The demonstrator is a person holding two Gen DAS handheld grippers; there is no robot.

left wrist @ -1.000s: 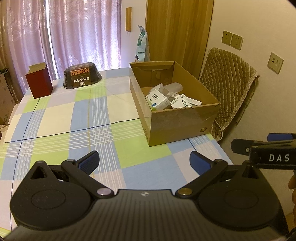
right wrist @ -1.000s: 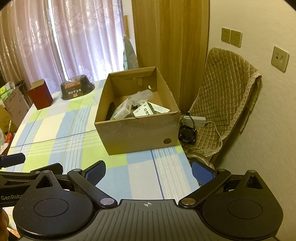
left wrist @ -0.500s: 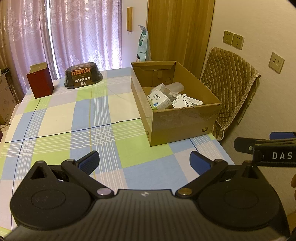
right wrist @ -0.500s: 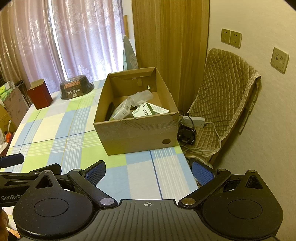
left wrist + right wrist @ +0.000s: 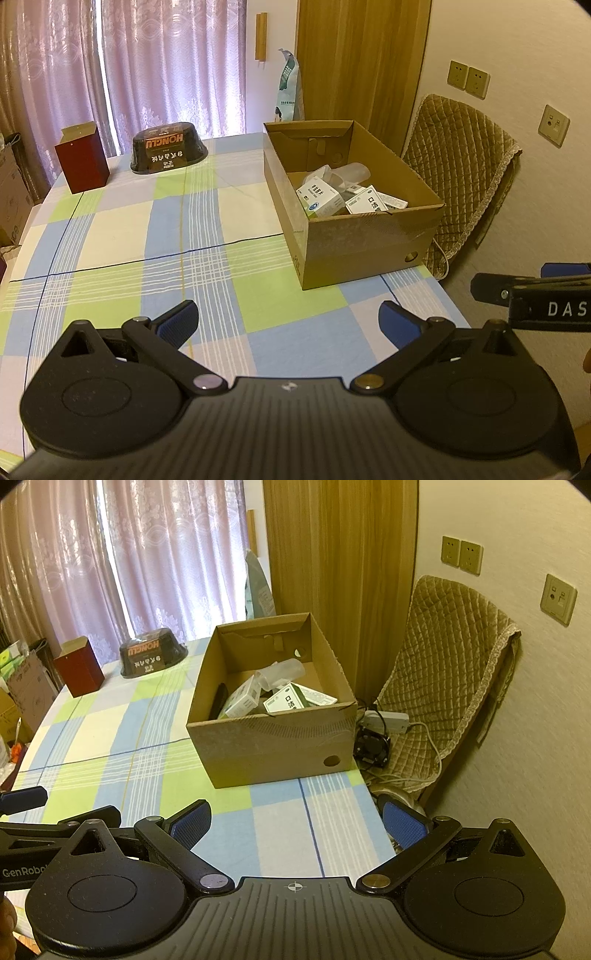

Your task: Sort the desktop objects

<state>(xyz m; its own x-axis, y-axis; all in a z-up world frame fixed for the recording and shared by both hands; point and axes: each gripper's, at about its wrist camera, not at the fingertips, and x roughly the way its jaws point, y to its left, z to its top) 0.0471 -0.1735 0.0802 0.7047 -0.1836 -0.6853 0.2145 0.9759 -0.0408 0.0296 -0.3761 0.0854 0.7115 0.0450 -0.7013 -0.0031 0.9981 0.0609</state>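
The bench (image 5: pixel 122 236) under its checked cloth stretches ahead of both tools and is mostly bare. The cardboard box (image 5: pixel 362 236) stands ahead and to the right of the left tool (image 5: pixel 288 321), and ahead and a little left of centre for the right tool (image 5: pixel 295 823). Inside it lie white medicine cartons (image 5: pixel 323 195) and a clear plastic cup (image 5: pixel 347 173), so most of the sorting looks done. Well ahead and to the left, near the curtain, a black bowl-shaped tub (image 5: pixel 168 151) sits upside down with a dark red box (image 5: pixel 82 162) beside it; I'd guess these are what remains. Both tools hang low over the near edge, jaws spread wide and holding nothing. The next move, as I judge it, calls for a long reach forward and left to one of those two.
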